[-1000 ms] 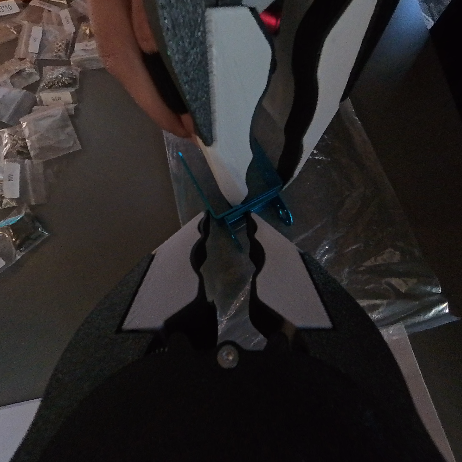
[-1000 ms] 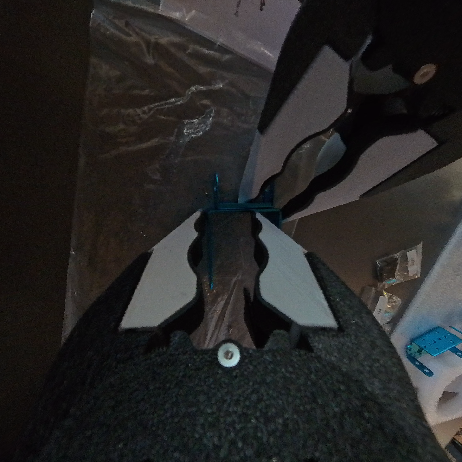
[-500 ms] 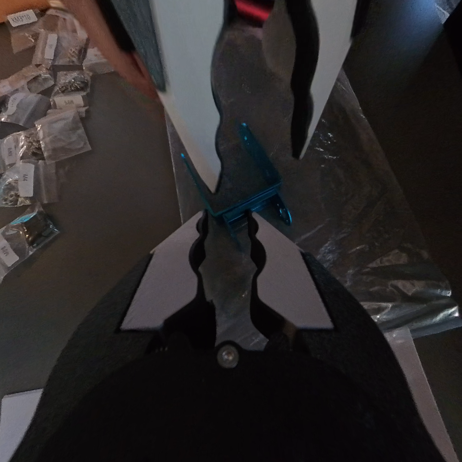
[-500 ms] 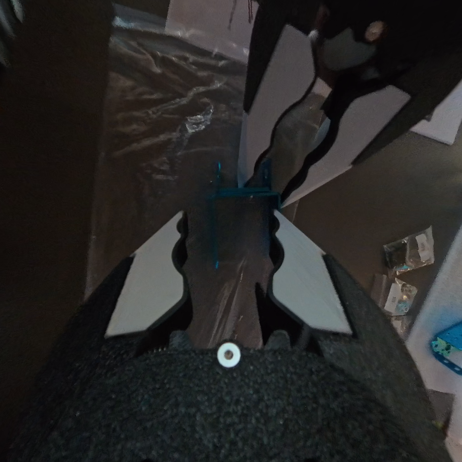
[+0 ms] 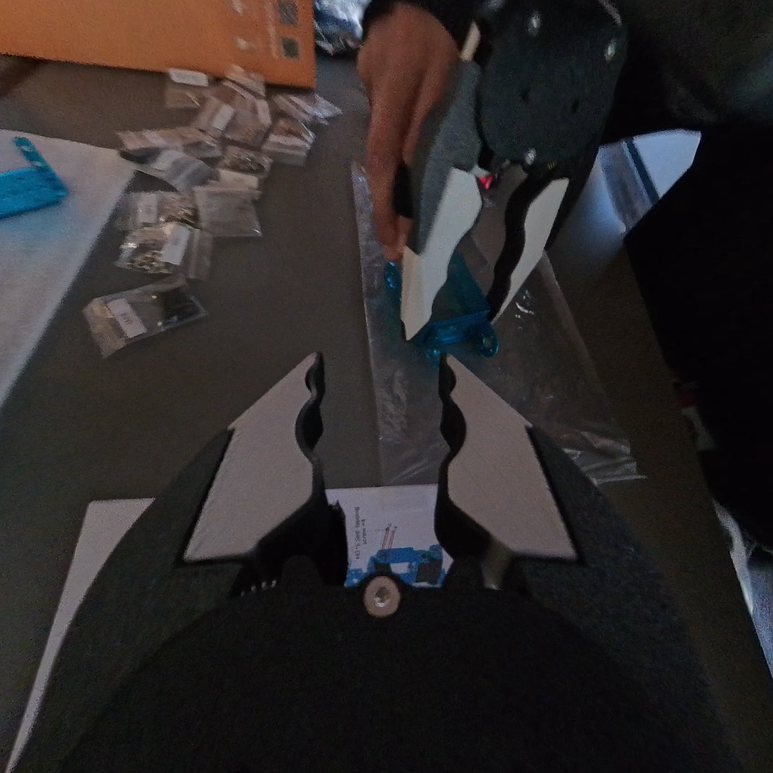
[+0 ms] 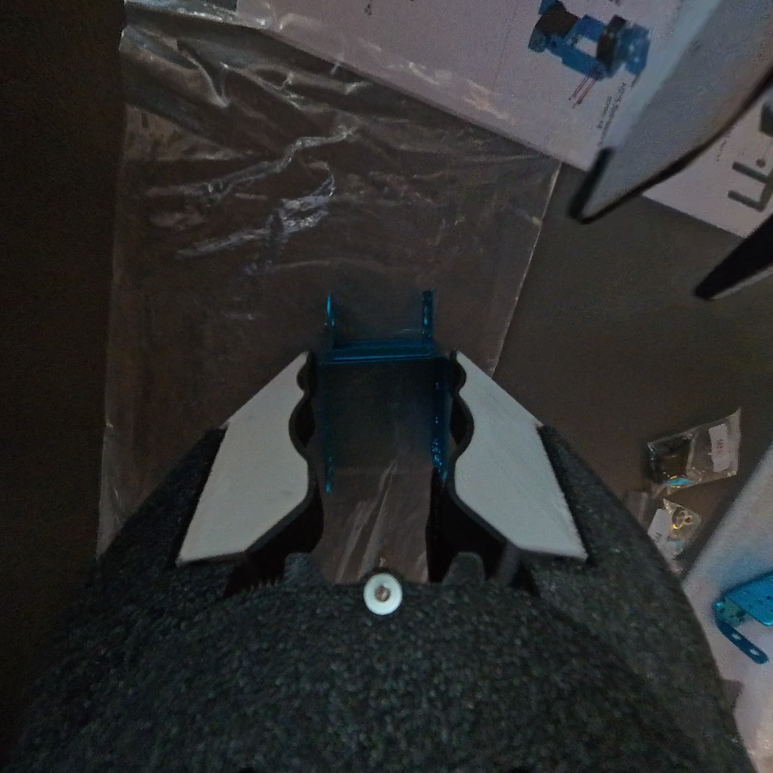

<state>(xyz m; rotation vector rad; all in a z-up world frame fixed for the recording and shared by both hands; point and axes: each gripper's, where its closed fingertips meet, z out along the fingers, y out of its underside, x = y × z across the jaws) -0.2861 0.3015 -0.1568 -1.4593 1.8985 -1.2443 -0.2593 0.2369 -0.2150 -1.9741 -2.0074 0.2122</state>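
Blue bracket (image 6: 378, 359): anodised metal, two U-shaped pieces back to back, held in the right gripper (image 6: 380, 355) just above a clear plastic bag (image 6: 293, 200) lying on the dark surface (image 5: 259, 343). Right fingers (image 6: 497, 451) are clamped on the outer faces of the near U's two side flanges; the web sits at the fingertips and the second U points away. In the left wrist view the same bracket (image 5: 456, 318) shows between the tips of the right gripper (image 5: 454, 322), with a person's hand (image 5: 401, 125) on that gripper's body.

Handling, my read: thin sheet metal, light, rigid, won't crush under pinch, but the smooth anodised faces look slippery. Flat flange faces are the best place to grip; the perforated ends and the small tab by the web offer little purchase.

Left gripper (image 5: 382, 359): fingers (image 5: 267, 451) spread wide, holding nothing, close to the bracket but not touching.

Around, large to small: orange box (image 5: 167, 33) at the far edge, printed instruction sheet (image 6: 481, 62) partly under the bag, white foam piece (image 5: 37, 234) carrying another blue part (image 5: 25, 188), a scatter of small hardware bags (image 5: 188, 200).
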